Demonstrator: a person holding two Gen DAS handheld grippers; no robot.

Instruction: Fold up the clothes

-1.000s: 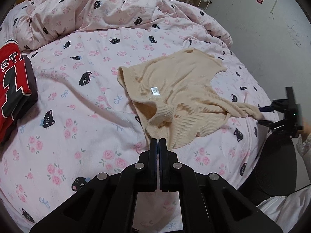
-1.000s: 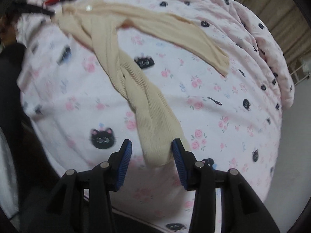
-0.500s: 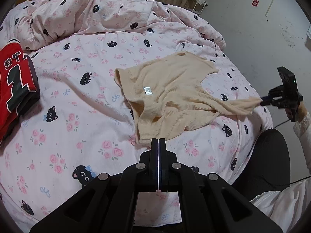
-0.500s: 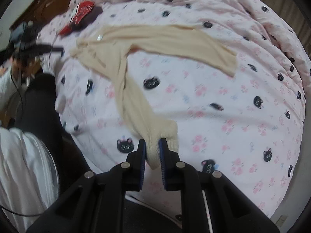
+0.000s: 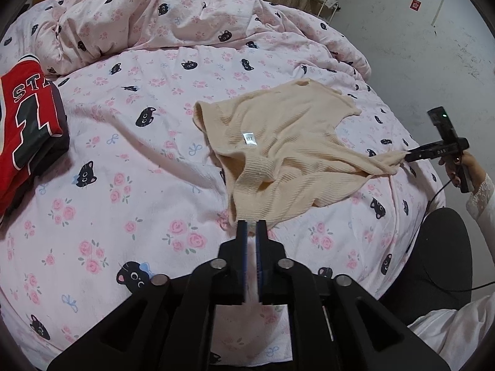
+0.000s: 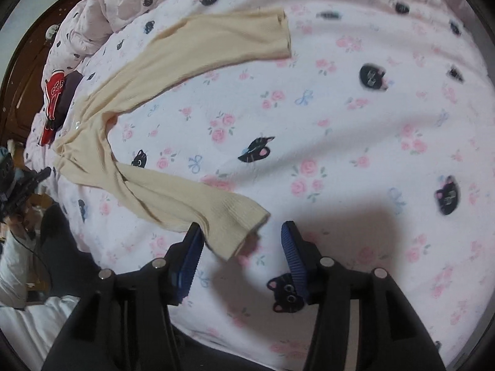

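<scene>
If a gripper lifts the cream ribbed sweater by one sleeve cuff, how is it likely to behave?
The cream sweater would probably hang limp: it already lies in soft wrinkles on the bedsheet. Its sleeve looks thin, so likely light. The ribbed knit should grip well rather than slip, though it may stretch, and the body would likely drag behind.

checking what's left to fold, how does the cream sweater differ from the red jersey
The cream sweater lies spread out and rumpled, one sleeve stretched sideways; the red jersey is folded into a compact block. The sweater is plain ribbed knit with a small white label; the jersey carries large white lettering and a number. Both lie on the cat-print bedsheet.
</scene>
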